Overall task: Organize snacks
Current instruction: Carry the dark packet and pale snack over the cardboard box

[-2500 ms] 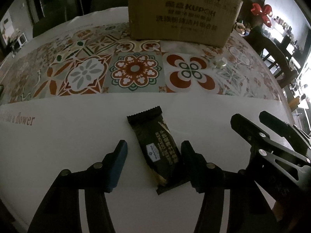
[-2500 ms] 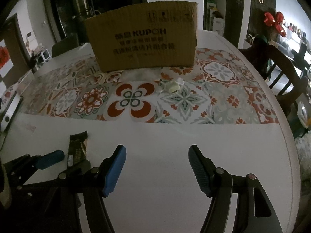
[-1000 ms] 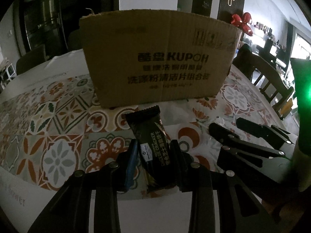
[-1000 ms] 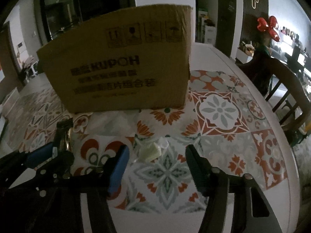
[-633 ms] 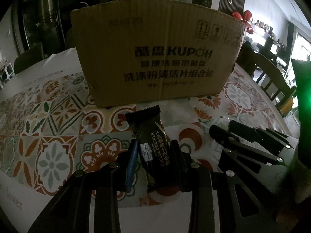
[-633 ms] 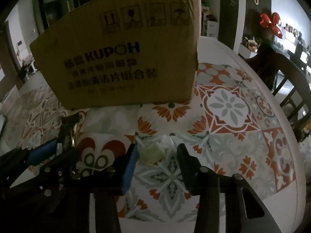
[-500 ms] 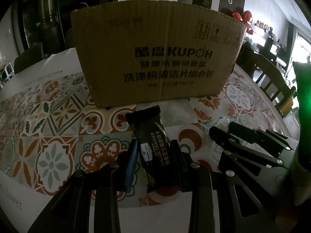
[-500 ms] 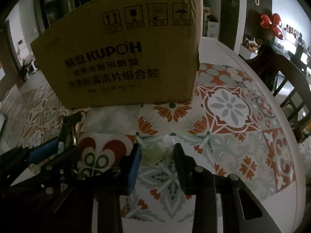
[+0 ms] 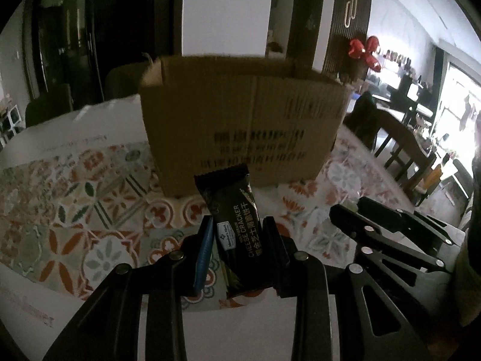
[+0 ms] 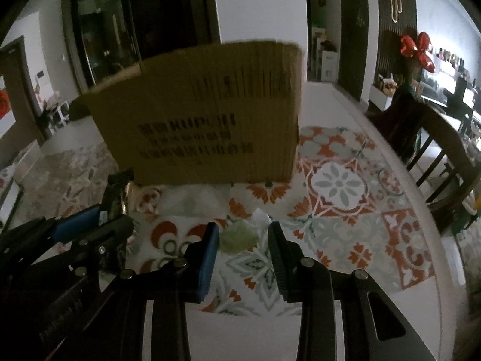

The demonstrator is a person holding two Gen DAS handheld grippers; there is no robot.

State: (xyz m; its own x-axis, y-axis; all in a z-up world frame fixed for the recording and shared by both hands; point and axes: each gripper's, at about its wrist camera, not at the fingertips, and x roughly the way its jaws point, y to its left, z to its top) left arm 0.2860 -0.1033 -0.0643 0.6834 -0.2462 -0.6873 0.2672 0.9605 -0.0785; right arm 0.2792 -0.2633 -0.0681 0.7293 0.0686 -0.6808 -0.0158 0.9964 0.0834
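I hold the cracker packet [image 9: 239, 234] upright between the pads of my left gripper [image 9: 237, 248], above the patterned runner [image 9: 90, 210], with the cardboard box [image 9: 240, 120] standing on the table [image 9: 255, 331] just behind it. To my right sits the right gripper [image 10: 242, 249] — the small wrapped sweet [image 10: 239, 236] is pinched between its fingers, in front of the same box. Chairs [image 10: 436, 162] stand off the table's right edge — well apart from the box.

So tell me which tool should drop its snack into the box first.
Probably left. The left tool is clamped on the cracker packet, centred before the cardboard box. The right tool, clamped on the small green candy, faces the box's right end.
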